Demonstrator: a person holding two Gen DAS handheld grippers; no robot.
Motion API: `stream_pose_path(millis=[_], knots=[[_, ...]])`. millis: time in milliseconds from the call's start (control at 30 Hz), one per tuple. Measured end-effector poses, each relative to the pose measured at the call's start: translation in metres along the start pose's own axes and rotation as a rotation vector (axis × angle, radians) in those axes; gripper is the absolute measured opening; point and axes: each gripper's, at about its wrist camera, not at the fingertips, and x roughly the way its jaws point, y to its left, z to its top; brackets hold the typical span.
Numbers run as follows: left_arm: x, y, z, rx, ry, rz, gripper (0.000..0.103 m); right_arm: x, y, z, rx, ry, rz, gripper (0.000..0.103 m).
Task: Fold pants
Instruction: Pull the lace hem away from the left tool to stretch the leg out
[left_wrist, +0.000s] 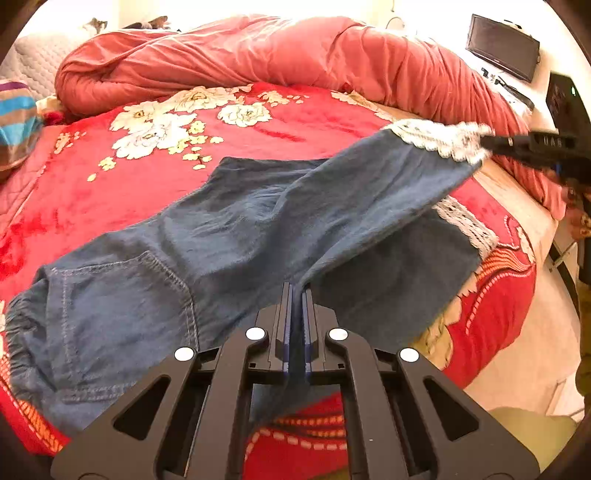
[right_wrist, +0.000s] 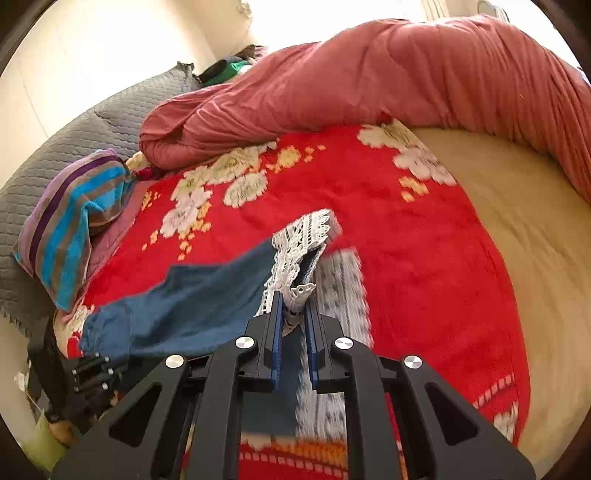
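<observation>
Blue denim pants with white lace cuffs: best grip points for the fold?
Probably the two now in use. On the blue denim pants with white lace cuffs, the right gripper pinches the lifted leg's lace cuff end-on; the left gripper clamps that leg's near side edge, from the bed's near side. Both are thin free edges that fit between the fingers, spaced along the leg.

You have a red floral blanket (left_wrist: 303, 122), a bunched pink duvet (right_wrist: 406, 77) and a striped pillow (right_wrist: 70, 229) before you.
</observation>
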Motion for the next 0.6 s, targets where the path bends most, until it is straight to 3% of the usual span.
stream_pose_path(millis=[267, 600], knots=[[-0.014, -0.001, -0.012, 0.008, -0.014, -0.011, 0.000, -0.005, -0.020, -0.051, 0.053, 0.107, -0.027, 0.010], [-0.024, -0.017, -0.022, 0.074, -0.017, 0.008, 0.000, 0.001, -0.033, -0.071, 0.088, 0.156, -0.037, 0.010]])
